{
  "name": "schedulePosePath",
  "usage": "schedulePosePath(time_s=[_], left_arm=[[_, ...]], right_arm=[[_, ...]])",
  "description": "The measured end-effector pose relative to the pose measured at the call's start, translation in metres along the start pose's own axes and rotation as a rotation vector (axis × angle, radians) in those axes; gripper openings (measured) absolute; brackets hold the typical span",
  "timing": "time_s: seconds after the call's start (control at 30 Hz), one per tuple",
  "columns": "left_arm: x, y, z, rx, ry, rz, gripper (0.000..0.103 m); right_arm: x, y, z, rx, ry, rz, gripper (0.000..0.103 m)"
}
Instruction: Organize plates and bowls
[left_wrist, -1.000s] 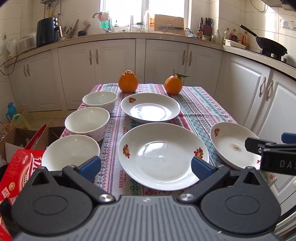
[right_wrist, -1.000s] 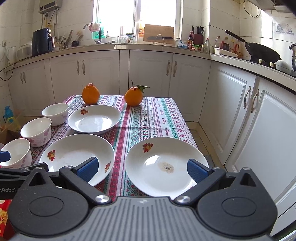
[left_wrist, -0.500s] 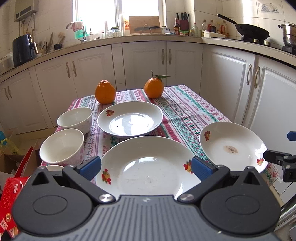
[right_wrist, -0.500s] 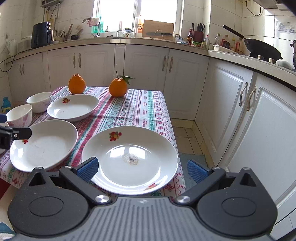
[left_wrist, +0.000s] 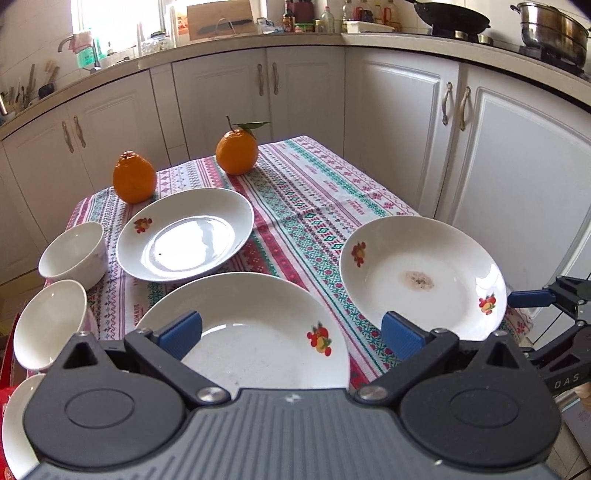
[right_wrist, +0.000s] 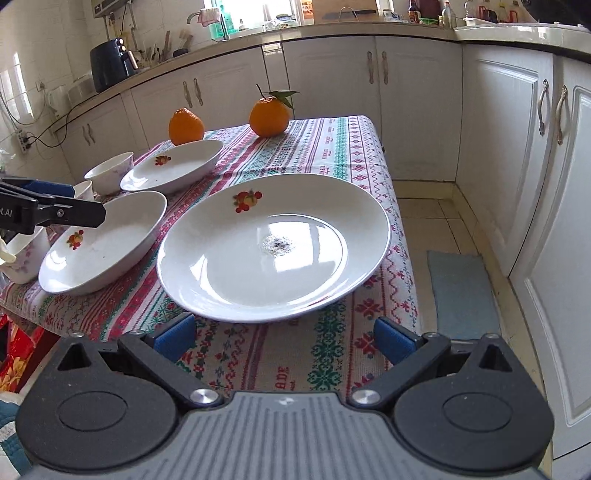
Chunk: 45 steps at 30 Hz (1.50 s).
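Three white flower-print plates lie on the patterned tablecloth (left_wrist: 314, 206): a far plate (left_wrist: 184, 236), a near plate (left_wrist: 258, 332) and a stained plate (left_wrist: 421, 277) at the right edge. Three white bowls line the left side, far (left_wrist: 74, 254), middle (left_wrist: 48, 325) and nearest (left_wrist: 14, 424). My left gripper (left_wrist: 291, 330) hangs open over the near plate's front part. My right gripper (right_wrist: 284, 336) is open just in front of the stained plate (right_wrist: 273, 243), holding nothing. One of its blue-padded fingers (left_wrist: 528, 297) shows beside that plate's right rim.
Two oranges (left_wrist: 133, 177) (left_wrist: 236, 151) stand at the table's far end. White cabinets (left_wrist: 517, 166) run close along the right, with a tiled aisle and a blue mat (right_wrist: 461, 288) between. A red box (right_wrist: 14, 354) sits on the floor at the left.
Both views have swung and come nearer the table. The left gripper now sits over the near plate. The right gripper has dropped low to the stained plate's front rim. Both remain open.
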<state>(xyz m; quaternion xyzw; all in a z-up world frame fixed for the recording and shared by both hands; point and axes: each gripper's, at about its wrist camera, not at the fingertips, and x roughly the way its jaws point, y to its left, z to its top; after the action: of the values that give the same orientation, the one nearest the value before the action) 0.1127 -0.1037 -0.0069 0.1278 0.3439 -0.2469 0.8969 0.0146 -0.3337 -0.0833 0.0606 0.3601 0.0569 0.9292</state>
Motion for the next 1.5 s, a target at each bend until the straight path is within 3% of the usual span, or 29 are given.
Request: schedulePosePath(time_s=[0.2, 0.8, 0.93, 1.03, 1.37, 1.5], left_arm=[[0.019, -0.013, 0.016, 0.046, 0.023, -0.069, 0.102], [0.101, -0.056, 0.063, 0.237, 0.153, -0.218, 0.102], [0.12, -0.056, 0.067, 0.235, 0.199, -0.236, 0.101], [0.133, -0.054, 0.069, 0.222, 0.24, -0.269, 0.098], [0.151, -0.048, 0.075, 0.213, 0.314, -0.341, 0.068], [0.156, -0.046, 0.077, 0.205, 0.338, -0.357, 0.064]], right_arm=[[0.016, 0.005, 0.001, -0.155, 0.036, -0.033, 0.103], [0.021, -0.025, 0.003, -0.293, -0.046, 0.151, 0.103], [0.024, -0.026, 0.005, -0.311, -0.057, 0.173, 0.103], [0.026, -0.026, 0.007, -0.329, -0.052, 0.195, 0.103], [0.028, -0.027, 0.01, -0.357, -0.043, 0.23, 0.103], [0.028, -0.028, 0.01, -0.359, -0.04, 0.232, 0.102]])
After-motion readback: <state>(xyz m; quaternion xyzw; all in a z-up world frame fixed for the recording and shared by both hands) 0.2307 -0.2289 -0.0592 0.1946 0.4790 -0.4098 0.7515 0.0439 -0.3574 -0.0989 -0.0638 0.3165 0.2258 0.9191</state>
